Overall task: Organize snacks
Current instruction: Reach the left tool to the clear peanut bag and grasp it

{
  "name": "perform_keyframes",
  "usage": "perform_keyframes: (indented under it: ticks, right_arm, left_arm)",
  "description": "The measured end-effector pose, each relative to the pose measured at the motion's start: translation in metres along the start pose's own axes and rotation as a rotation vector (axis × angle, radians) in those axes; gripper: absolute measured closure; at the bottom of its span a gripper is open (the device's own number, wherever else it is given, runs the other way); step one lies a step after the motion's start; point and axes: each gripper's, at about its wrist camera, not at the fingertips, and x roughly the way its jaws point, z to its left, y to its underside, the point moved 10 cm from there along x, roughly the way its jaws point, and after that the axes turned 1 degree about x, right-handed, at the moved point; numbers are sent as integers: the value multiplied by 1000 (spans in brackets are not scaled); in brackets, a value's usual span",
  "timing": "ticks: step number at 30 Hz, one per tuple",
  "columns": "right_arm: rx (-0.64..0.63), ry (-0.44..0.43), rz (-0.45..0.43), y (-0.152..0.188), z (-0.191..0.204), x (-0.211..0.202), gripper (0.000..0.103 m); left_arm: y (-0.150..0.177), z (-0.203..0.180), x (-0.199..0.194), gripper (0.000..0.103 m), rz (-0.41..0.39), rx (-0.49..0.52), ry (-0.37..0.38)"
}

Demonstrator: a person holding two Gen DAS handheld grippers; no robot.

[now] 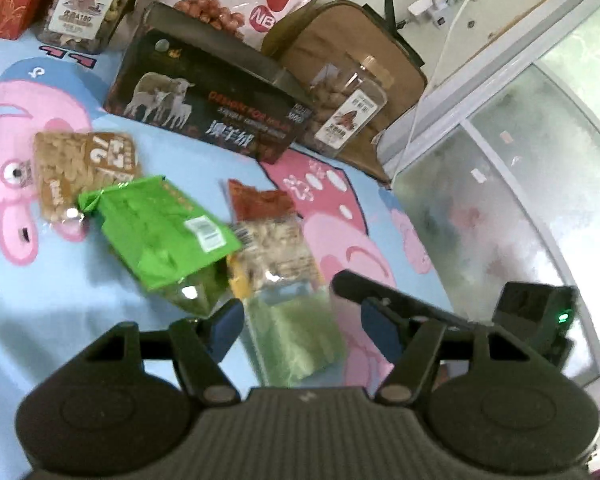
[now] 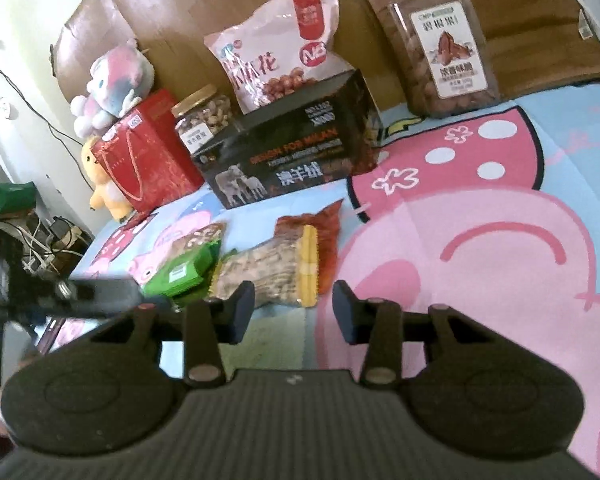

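Your left gripper [image 1: 300, 320] hangs over the cartoon-print bed sheet [image 1: 40, 288] with its jaws apart around a pale green clear packet [image 1: 300, 340]. Just ahead lie a green snack bag [image 1: 160, 232], a red-topped nut packet [image 1: 272, 236] and a brown snack packet [image 1: 84, 168]. Behind them stands a black box with sheep [image 1: 208, 108], flanked by two nut jars [image 1: 88, 4] [image 1: 348, 112].
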Motion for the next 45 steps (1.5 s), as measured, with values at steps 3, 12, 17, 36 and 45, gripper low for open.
perform_keyframes:
  ticks: [3, 12, 17, 36, 45]
  right_arm:
    - [-26, -6, 4, 2, 12, 2, 57]
    - [-166, 7, -37, -5, 48, 11, 57]
    - [-159, 73, -42, -9, 29, 13, 57]
    - [-225, 84, -10, 2, 10, 24, 48]
    - [-288, 71, -34, -5, 15, 29, 48]
  left_arm:
    - [-12, 18, -9, 38, -66, -4, -82]
    - [-38, 72, -65, 38, -212, -185, -109]
    - [-40, 20, -46, 34, -152, -71, 11]
    - [-17, 7, 40, 18, 53, -47, -60]
    - [-22, 7, 44, 16, 45, -52, -65]
